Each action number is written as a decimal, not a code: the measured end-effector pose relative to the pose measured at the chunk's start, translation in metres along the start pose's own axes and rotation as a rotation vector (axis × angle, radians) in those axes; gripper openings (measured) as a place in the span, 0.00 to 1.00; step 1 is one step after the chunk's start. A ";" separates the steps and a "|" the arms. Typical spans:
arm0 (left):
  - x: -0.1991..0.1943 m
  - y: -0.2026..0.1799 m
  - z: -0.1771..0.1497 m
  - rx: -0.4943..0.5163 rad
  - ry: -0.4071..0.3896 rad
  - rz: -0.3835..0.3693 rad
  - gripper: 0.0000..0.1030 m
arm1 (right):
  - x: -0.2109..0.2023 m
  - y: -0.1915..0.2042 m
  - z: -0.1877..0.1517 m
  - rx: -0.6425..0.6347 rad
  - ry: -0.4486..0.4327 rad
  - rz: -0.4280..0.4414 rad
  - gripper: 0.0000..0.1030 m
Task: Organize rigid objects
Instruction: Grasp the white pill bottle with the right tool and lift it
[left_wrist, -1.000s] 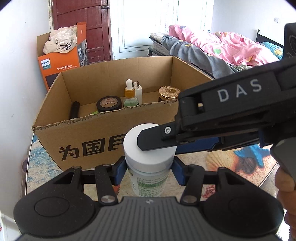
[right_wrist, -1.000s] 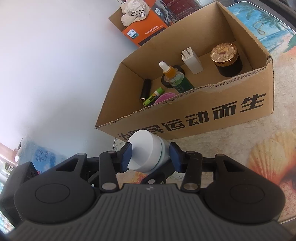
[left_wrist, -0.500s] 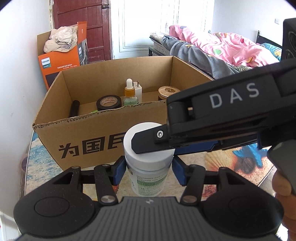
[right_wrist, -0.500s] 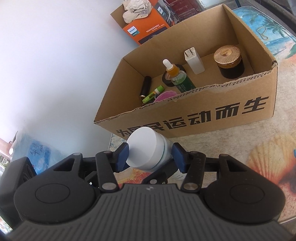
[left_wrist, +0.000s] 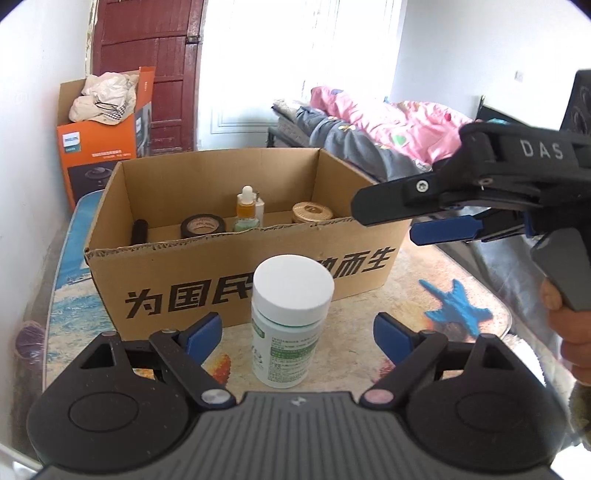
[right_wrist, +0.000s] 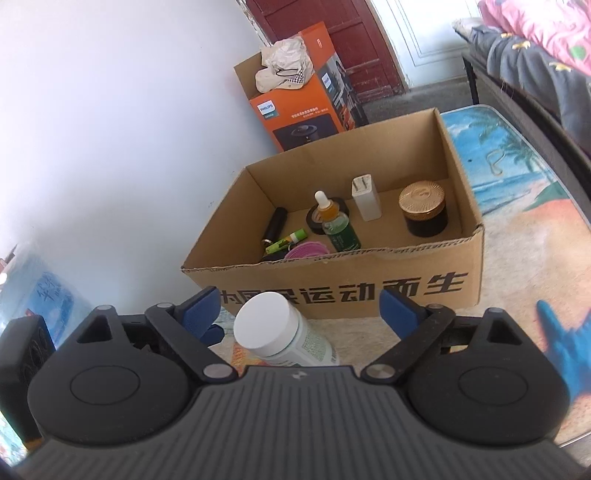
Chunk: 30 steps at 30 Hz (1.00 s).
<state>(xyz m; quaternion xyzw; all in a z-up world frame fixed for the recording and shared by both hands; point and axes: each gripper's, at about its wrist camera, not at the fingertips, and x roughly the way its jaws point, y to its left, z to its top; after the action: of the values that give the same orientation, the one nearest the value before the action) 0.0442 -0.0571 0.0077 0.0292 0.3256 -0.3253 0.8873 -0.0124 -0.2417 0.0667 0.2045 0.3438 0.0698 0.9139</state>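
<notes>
bottle on table | before box | jar in box

White-capped green-labelled bottle, brown cardboard box with black lettering, blue-padded tool

One white-capped bottle, one cardboard box holding seven small items, two grippers, one orange carton.

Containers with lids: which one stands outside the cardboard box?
The white-capped bottle, on the table before the cardboard box; the dropper bottle and gold-lidded jar are inside.
</notes>
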 end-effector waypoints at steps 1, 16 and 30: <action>-0.003 0.004 -0.001 -0.022 -0.020 -0.030 0.87 | -0.005 0.002 0.001 -0.026 -0.014 -0.025 0.99; 0.004 0.001 -0.005 0.024 -0.037 0.034 0.90 | -0.025 0.029 -0.005 -0.468 -0.107 -0.178 0.99; 0.036 -0.003 -0.010 0.086 0.020 0.101 0.88 | 0.021 0.019 -0.016 -0.238 0.005 0.074 0.98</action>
<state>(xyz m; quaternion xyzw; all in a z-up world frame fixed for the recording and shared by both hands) 0.0576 -0.0774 -0.0214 0.0871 0.3183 -0.2935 0.8972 -0.0065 -0.2135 0.0512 0.1070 0.3274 0.1440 0.9277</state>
